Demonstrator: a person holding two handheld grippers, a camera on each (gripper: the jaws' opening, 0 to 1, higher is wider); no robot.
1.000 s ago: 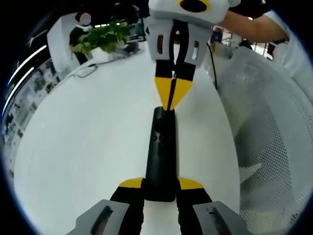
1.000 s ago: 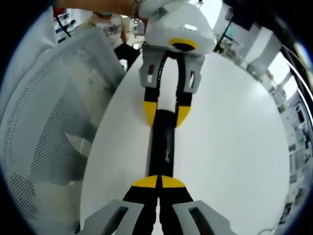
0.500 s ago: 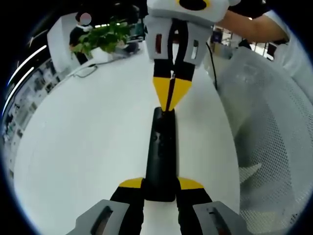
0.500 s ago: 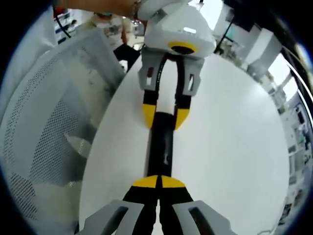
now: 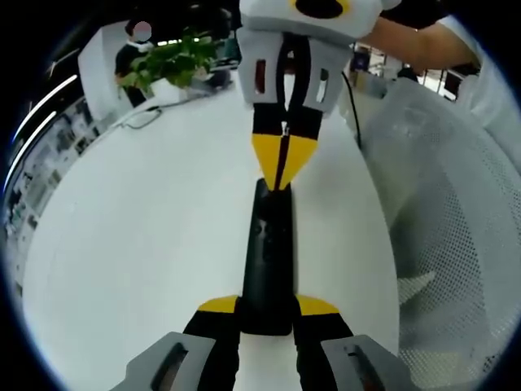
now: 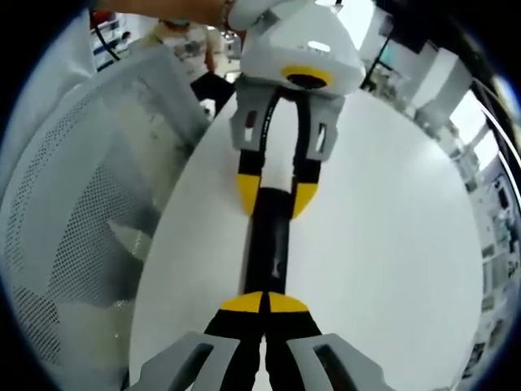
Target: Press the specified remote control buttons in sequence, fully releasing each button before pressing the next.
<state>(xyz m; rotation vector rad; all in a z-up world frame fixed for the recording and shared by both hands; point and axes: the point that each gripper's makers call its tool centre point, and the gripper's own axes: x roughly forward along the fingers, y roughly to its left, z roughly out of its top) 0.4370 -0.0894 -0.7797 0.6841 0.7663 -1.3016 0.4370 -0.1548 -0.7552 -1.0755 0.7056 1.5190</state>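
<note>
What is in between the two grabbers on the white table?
The black remote control. In the left gripper view it runs from the left gripper, which clamps its near end, to the shut right gripper at its far end, over the white table.

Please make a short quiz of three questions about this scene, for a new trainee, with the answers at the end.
1. True or false: the left gripper holds one end of the remote control between its yellow tips.
2. The tips of the right gripper are: A) wide open, B) closed together, C) around the plant.
3. Fill in: the remote control lies on a ____ table.

Key:
1. True.
2. B; they meet at the far end of the remote control in the left gripper view.
3. White.
</note>
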